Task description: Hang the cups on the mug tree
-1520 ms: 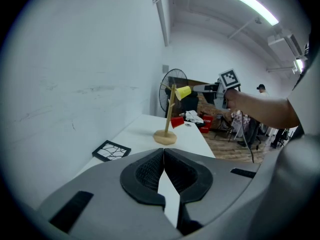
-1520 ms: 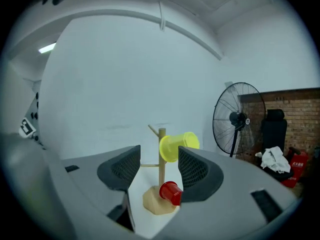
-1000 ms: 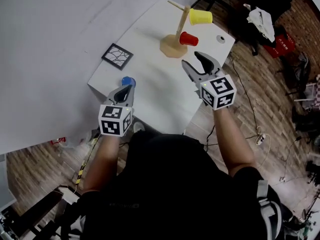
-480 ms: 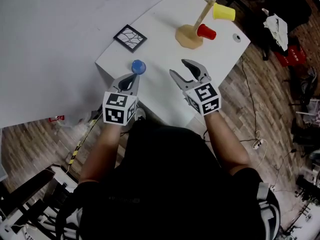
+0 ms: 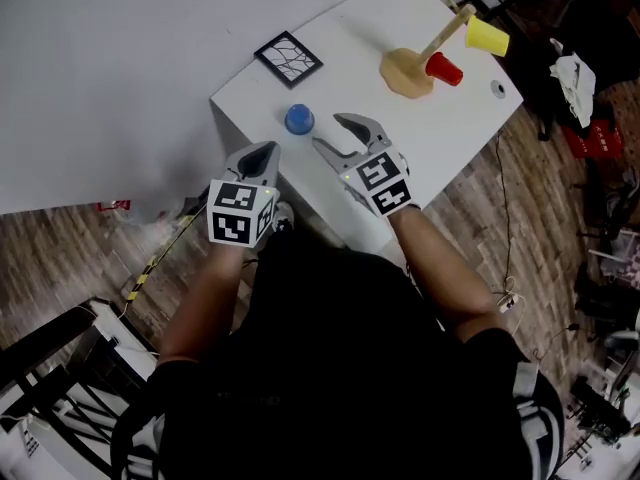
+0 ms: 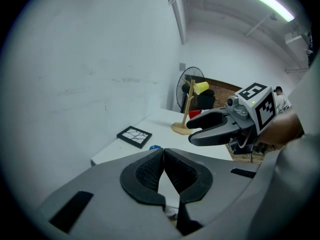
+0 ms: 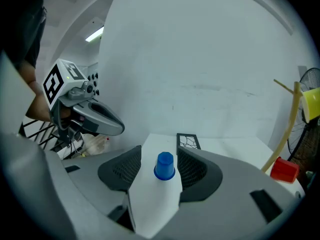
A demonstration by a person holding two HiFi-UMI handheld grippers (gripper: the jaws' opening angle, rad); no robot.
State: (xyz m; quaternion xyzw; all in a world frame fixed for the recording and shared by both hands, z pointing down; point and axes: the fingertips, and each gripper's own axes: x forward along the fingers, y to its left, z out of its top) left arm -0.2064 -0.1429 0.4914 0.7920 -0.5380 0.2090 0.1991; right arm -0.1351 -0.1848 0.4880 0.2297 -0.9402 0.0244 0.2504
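While yellow cup point(image 5: 487, 36) hangs on mug tree point(image 5: 408, 72), blue cup point(image 5: 299, 119) (inverted) on table point(image 5: 350, 38)

Mug tree point(image 5: 410, 71), far right corner of the tabletop point(image 5: 350, 38): pale unpainted wood, matt. Yellow cup point(image 5: 487, 37), red cup point(image 5: 444, 69) and blue cup point(image 7: 164, 165): smooth coloured plastic, little gloss. Tabletop: white, smooth, matt. Tile point(image 5: 288, 59), far left edge: black matt frame. Right gripper point(image 7: 160, 150): grey moulded plastic, faintly glossy; pads point(image 7: 192, 169) dark, finely ribbed. Floor point(image 5: 540, 218): wood planks.

cup point(image 5: 299, 119) on table point(image 5: 352, 66) | tile point(image 5: 288, 59) behind cup | mug tree point(image 5: 408, 72) right
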